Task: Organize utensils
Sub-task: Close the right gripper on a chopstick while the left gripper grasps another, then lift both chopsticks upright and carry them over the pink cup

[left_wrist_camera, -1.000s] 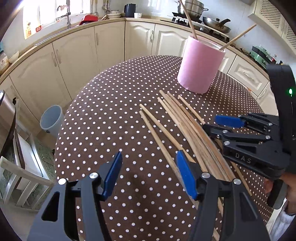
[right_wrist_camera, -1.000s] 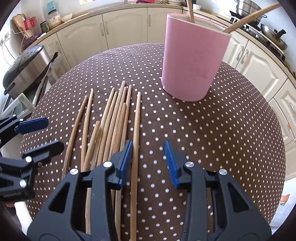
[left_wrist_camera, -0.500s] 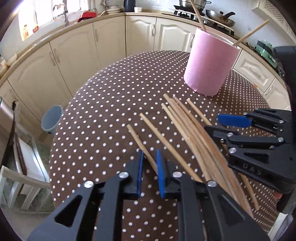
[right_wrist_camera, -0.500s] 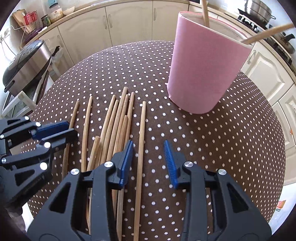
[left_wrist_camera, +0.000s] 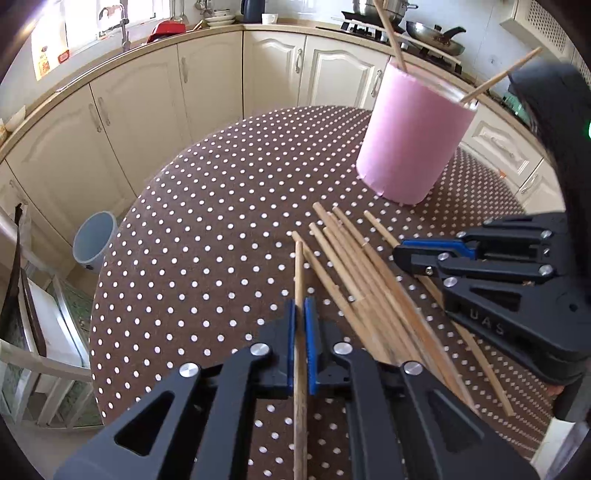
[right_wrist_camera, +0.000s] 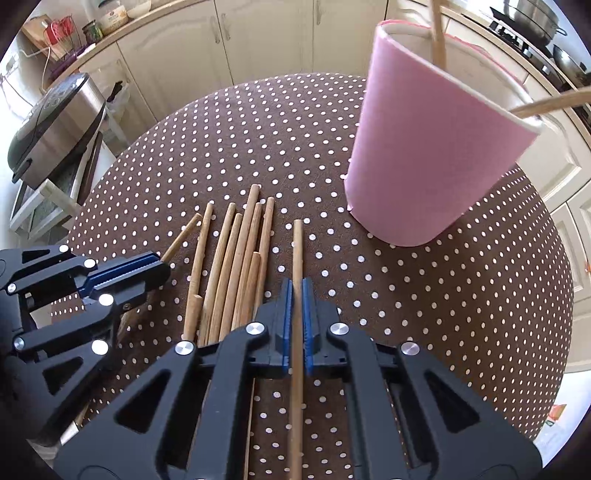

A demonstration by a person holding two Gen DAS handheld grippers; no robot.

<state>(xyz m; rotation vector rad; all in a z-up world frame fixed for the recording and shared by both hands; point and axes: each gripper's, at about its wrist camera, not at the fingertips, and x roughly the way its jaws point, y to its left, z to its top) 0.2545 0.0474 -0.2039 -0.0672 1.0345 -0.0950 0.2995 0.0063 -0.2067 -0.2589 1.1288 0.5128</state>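
Note:
Several wooden chopsticks (left_wrist_camera: pixel 365 273) lie in a loose bundle on the round brown polka-dot table (left_wrist_camera: pixel 221 206); they also show in the right wrist view (right_wrist_camera: pixel 236 251). A pink cylinder holder (left_wrist_camera: pixel 413 136) stands behind them with two chopsticks in it; it shows in the right wrist view (right_wrist_camera: pixel 428 147) too. My left gripper (left_wrist_camera: pixel 300 314) is shut on one chopstick (left_wrist_camera: pixel 299 269). My right gripper (right_wrist_camera: pixel 297 291) is shut on another chopstick (right_wrist_camera: pixel 297 247). Each gripper shows in the other's view, left (right_wrist_camera: pixel 122 273) and right (left_wrist_camera: pixel 424 254).
Cream kitchen cabinets (left_wrist_camera: pixel 155 103) curve behind the table. A grey bin (left_wrist_camera: pixel 94 242) stands on the floor at the left. A steel appliance (right_wrist_camera: pixel 55 122) sits on a stand at the left of the right wrist view. A stove with pans (left_wrist_camera: pixel 432 33) is at the back.
Both grippers were open a second ago. The left closed first on a chopstick, then the right closed on the rightmost one. Both held chopsticks now point forward along the fingers.

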